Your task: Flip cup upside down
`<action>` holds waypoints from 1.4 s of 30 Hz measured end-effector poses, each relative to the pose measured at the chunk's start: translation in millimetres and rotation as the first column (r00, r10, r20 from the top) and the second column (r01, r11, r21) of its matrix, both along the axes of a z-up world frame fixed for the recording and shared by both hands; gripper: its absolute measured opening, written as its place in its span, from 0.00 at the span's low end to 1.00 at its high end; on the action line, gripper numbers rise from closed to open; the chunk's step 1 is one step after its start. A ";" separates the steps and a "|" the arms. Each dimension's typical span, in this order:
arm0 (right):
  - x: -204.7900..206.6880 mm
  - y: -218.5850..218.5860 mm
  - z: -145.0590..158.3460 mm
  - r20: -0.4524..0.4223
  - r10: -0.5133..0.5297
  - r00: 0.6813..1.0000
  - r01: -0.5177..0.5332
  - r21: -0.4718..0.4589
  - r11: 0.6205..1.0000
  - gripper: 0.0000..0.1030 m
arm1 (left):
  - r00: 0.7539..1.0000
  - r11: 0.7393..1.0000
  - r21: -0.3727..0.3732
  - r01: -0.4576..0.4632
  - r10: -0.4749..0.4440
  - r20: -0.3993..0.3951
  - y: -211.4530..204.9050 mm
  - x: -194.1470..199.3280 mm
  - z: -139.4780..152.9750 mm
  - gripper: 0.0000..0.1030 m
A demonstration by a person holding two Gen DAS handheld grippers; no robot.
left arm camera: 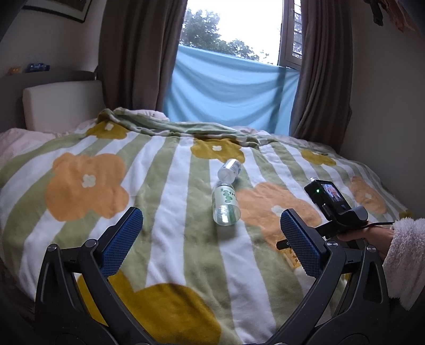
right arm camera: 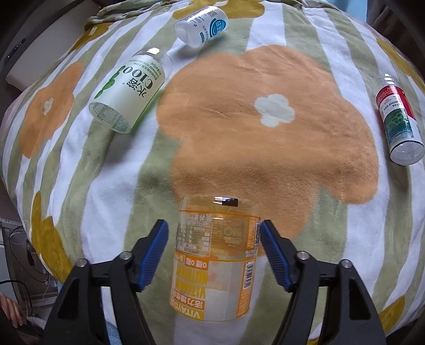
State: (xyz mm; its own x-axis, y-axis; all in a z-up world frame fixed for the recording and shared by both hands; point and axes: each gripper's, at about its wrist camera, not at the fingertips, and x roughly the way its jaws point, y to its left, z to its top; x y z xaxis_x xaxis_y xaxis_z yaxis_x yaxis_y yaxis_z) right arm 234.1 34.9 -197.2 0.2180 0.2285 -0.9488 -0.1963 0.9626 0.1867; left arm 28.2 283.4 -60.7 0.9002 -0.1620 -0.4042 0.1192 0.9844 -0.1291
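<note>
A clear plastic cup with an orange label (right arm camera: 216,254) stands on the flowered blanket (right arm camera: 265,127), its printing upside down. My right gripper (right arm camera: 214,233) is open; its blue fingers straddle the cup with a small gap on each side. My left gripper (left arm camera: 211,225) is open and empty, low over the blanket (left arm camera: 164,185). The right gripper's body (left arm camera: 337,204) shows at the right of the left wrist view, where the orange cup is hidden.
A green-label cup (right arm camera: 127,93) (left arm camera: 225,204) and a blue-label cup (right arm camera: 202,25) (left arm camera: 229,169) lie on their sides at the middle. A red-and-green-label cup (right arm camera: 398,119) lies at the right. Curtains and a window (left arm camera: 231,66) stand behind the bed.
</note>
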 end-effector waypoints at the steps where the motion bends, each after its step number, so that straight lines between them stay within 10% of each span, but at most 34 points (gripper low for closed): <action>1: -0.1 -2.5 0.2 0.001 -0.013 1.000 0.013 0.010 1.000 0.95 | 1.000 1.000 -0.002 0.002 -0.002 -0.001 -0.3 -0.5 0.1 1.00; 14: -56.5 -58.3 60.1 0.176 -0.102 0.979 0.068 0.188 0.980 1.00 | 0.997 0.999 -0.003 0.037 -0.037 -0.064 -26.0 15.9 12.3 1.00; 19: -111.9 -74.4 97.1 0.450 -0.099 0.888 0.073 0.075 0.995 1.00 | 0.955 0.981 -0.134 0.142 -0.172 -0.242 -52.5 61.8 8.4 1.00; 25: -166.3 -92.2 105.4 0.684 -0.107 0.722 0.110 0.040 0.993 1.00 | 0.842 0.958 -0.211 0.195 -0.273 -0.465 -106.5 125.4 -12.0 1.00; 31: -191.3 -104.6 96.7 0.769 -0.125 0.627 0.100 0.080 0.992 1.00 | 0.627 0.972 -0.124 0.200 -0.225 -0.746 -168.2 180.5 -75.7 1.00; 37: -193.1 -121.3 86.1 0.777 -0.155 0.610 0.068 0.143 0.987 1.00 | 0.426 0.983 -0.142 0.114 -0.177 -0.887 -200.1 215.6 -128.2 1.00; 42: -193.1 -143.7 78.2 0.767 -0.179 0.616 0.068 0.175 0.982 1.00 | 0.331 0.989 -0.151 0.003 -0.143 -0.933 -203.9 223.5 -158.5 0.84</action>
